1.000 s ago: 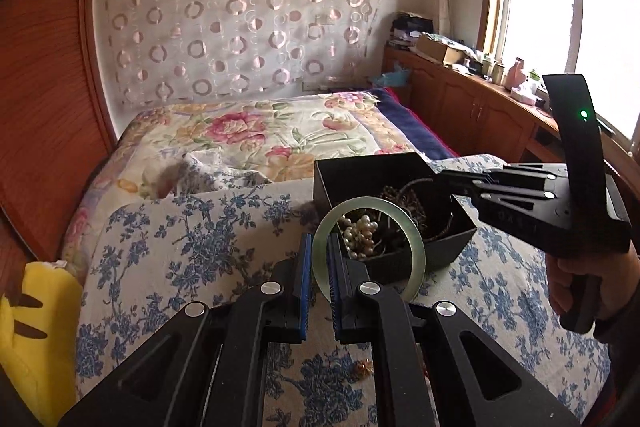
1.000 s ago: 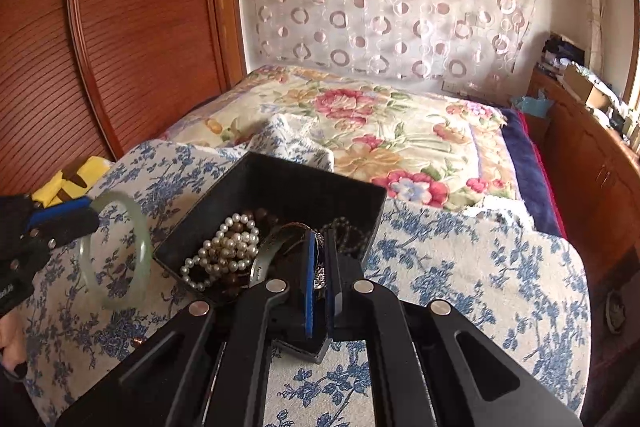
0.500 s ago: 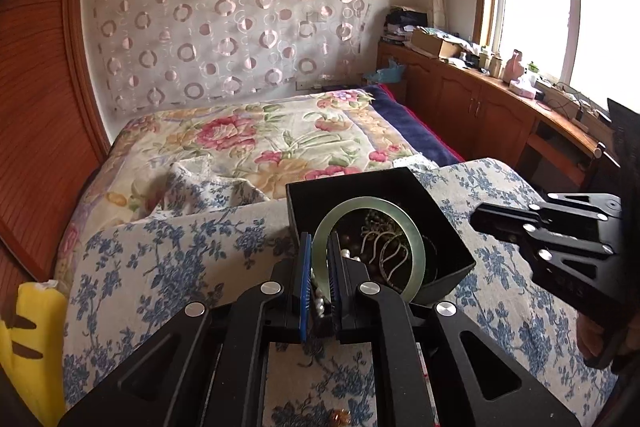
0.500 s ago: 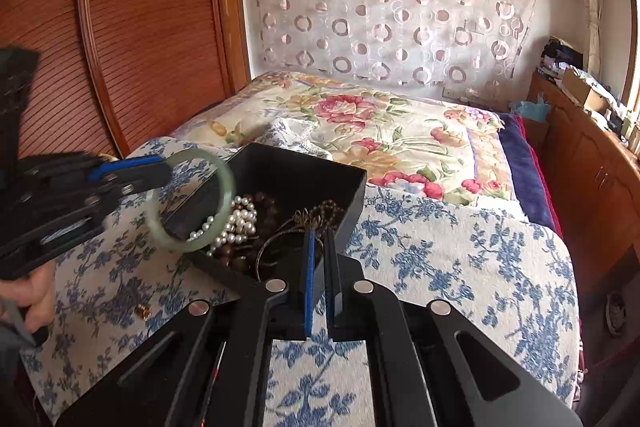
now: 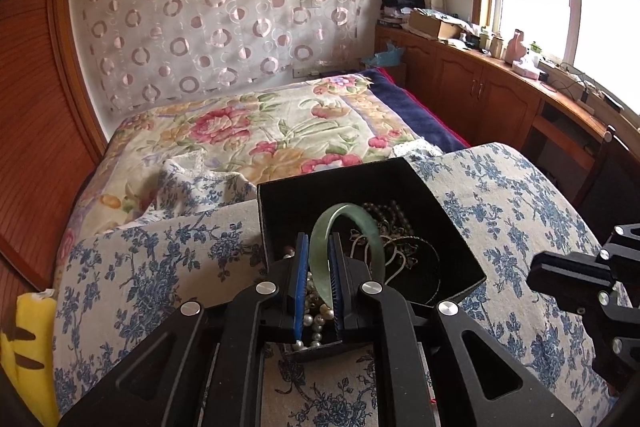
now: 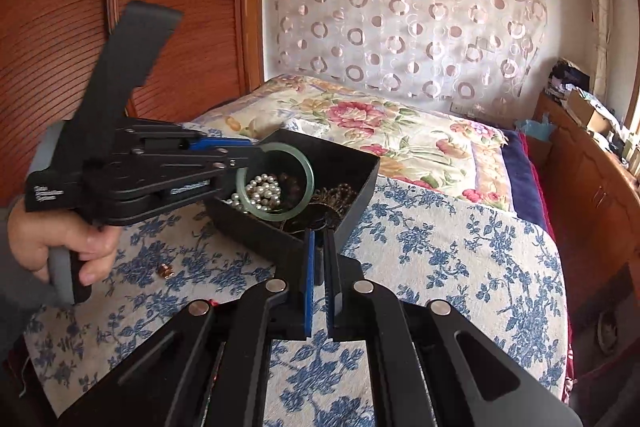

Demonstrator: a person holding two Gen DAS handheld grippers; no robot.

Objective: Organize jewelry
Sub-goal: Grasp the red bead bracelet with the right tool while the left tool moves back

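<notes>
My left gripper (image 5: 317,259) is shut on a pale green jade bangle (image 5: 347,223) and holds it just over the open black box (image 5: 452,227). The box holds a pearl string (image 6: 262,189), dark beads and metal chains. In the right wrist view the left gripper (image 6: 244,157) reaches in from the left with the bangle (image 6: 308,187) above the pearls. My right gripper (image 6: 319,247) is shut with nothing in it, its tips at the box's near corner (image 6: 280,247).
The box sits on a blue-flowered cloth (image 6: 440,255) over a table. A small gold piece (image 6: 165,270) lies on the cloth left of the box. A flowered bed (image 5: 260,131) lies behind. A yellow object (image 5: 24,343) is at the left edge.
My left gripper has carried the bangle to the right, from beside the box to over its inside, and lowered it. My right gripper has drawn back toward the box's near corner.
</notes>
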